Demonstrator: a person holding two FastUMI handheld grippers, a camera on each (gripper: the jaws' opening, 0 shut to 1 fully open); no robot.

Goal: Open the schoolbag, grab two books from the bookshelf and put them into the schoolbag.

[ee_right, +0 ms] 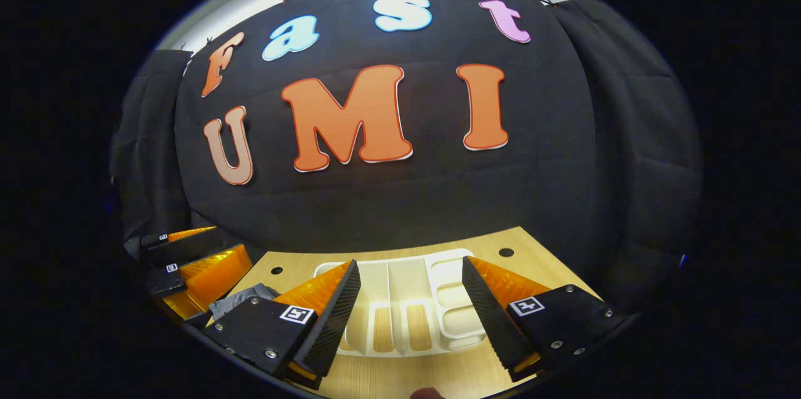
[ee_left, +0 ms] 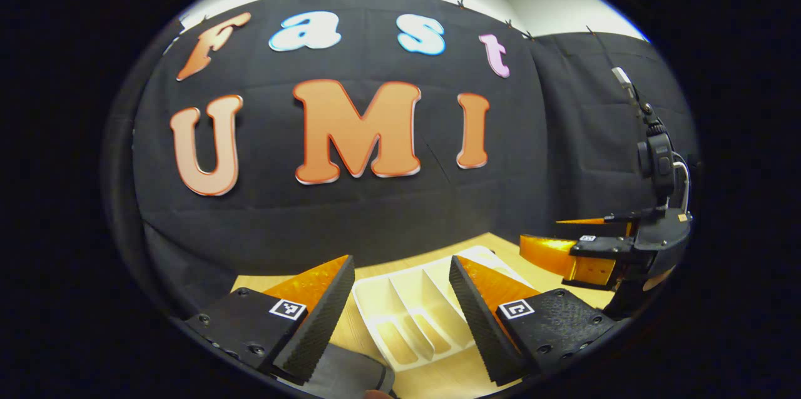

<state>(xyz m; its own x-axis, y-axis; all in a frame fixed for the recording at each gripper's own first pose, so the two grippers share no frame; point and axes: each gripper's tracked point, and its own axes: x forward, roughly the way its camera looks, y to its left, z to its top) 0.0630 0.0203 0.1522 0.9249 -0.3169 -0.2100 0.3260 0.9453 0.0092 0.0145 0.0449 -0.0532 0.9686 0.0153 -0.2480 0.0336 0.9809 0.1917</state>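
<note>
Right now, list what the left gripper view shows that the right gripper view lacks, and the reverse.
Left gripper view: the right gripper at the far right, with a black device on a stalk above it. Right gripper view: the left gripper at lower left, and dark holes in the wooden table. Shared: the white divided tray on that table, grey fabric, and open fingers holding nothing.

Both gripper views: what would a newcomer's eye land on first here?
Probably the white slotted rack lying flat on the wooden table, framed between the open right gripper. In the left gripper view, the left gripper is open above the same rack, a grey bag at its near edge.
</note>
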